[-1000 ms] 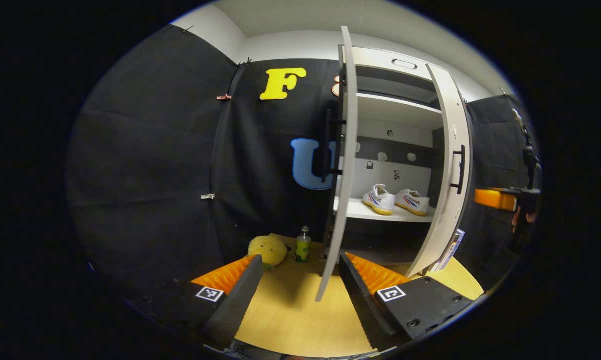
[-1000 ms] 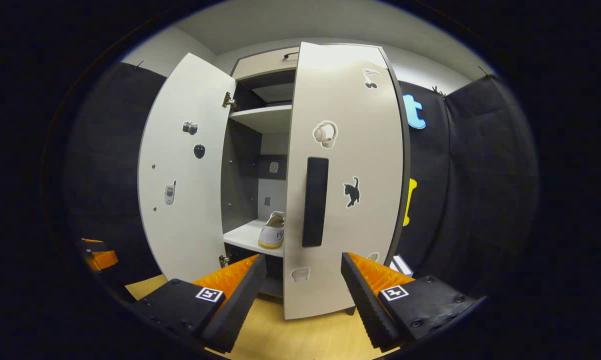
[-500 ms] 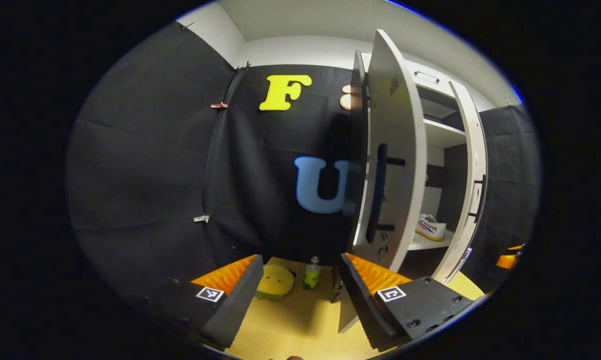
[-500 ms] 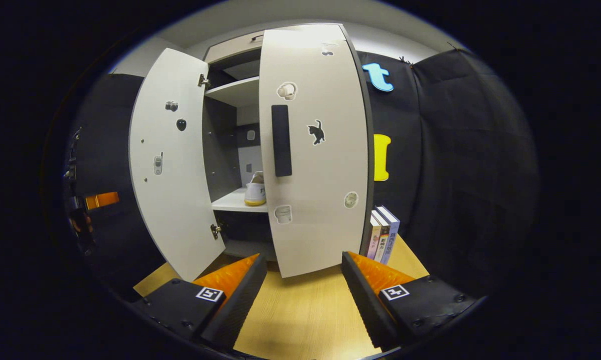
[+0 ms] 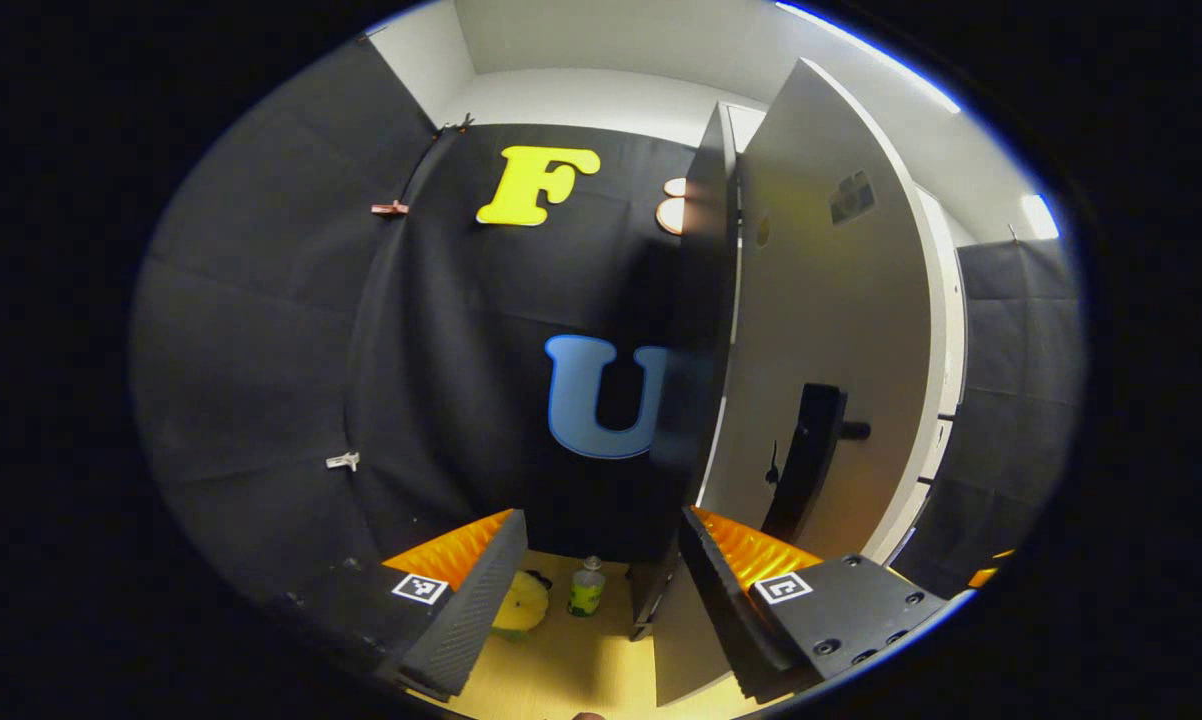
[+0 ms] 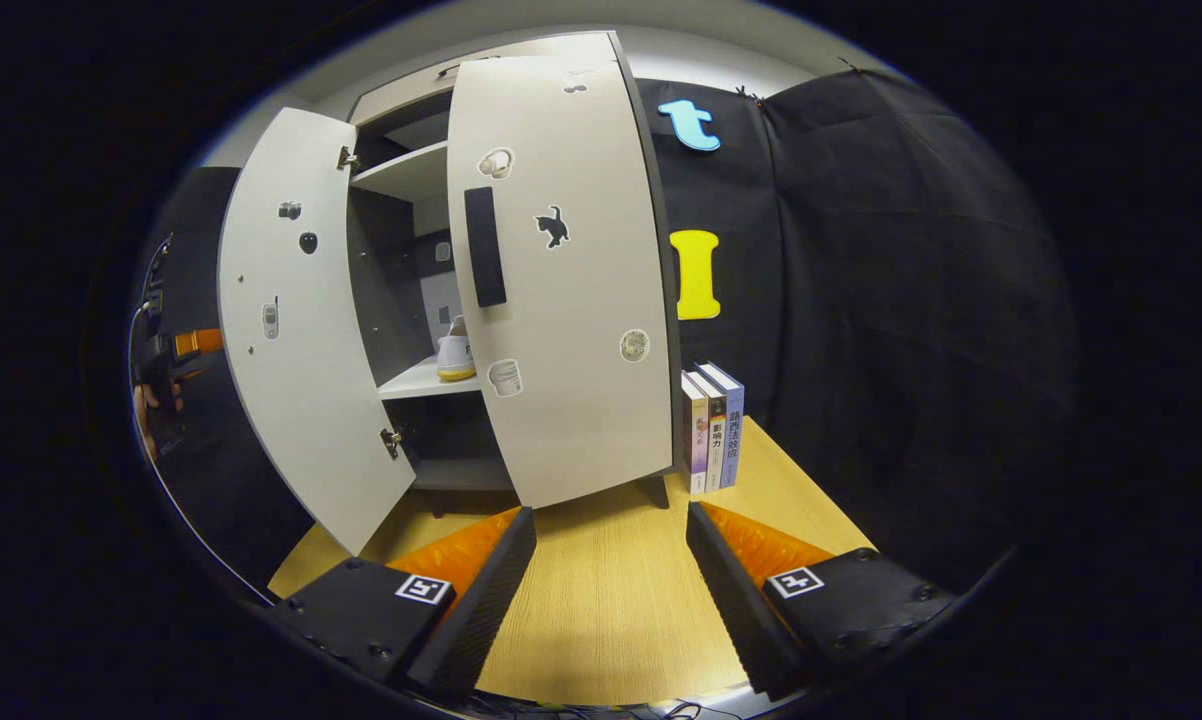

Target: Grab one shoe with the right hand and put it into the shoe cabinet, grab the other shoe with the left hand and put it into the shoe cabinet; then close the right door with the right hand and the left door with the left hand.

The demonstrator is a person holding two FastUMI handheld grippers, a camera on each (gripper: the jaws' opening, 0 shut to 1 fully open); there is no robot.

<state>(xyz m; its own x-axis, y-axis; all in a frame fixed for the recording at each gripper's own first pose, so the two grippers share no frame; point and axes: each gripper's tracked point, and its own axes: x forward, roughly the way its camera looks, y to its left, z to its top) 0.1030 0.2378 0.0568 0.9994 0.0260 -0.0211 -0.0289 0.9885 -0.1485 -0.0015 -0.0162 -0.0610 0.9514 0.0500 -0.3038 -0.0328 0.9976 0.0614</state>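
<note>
Black cloth walls close the booth around a pale wooden table (image 6: pixel 611 590) on which a white shoe cabinet (image 6: pixel 401 185) stands.

From the left gripper view, going left to right: the left gripper (image 5: pixel 601 590) has its fingers spread apart with nothing between them. Past them on the table sit a yellow round soft thing (image 5: pixel 519 612) and, just beside it, a small green bottle (image 5: pixel 587 590). To their right rises the dark side of the cabinet, then the left door (image 5: pixel 821 330), seen from its outer face and standing close in front of the gripper, its dark bar handle (image 5: pixel 806 460) low on the panel. The right finger (image 5: pixel 731 590) of this gripper lies across the door's lower corner; whether it touches the door I cannot tell.

From the right gripper view, left to right: the left gripper shows small at the far edge, held by a hand (image 6: pixel 146 405). Next comes the left door, swung wide, with small stickers on its inner face. Between the two doors a gap shows the shelves, and a white shoe (image 6: pixel 455 355) with a yellow sole sits on the middle shelf. The right door (image 6: pixel 561 270) is nearly shut, carrying a dark handle (image 6: pixel 485 245) and a black cat sticker (image 6: pixel 553 226). Three books (image 6: pixel 713 425) stand upright just beside the cabinet. The right gripper (image 6: pixel 611 590) hovers over the table with fingers apart, holding nothing, well clear of the door.
</note>
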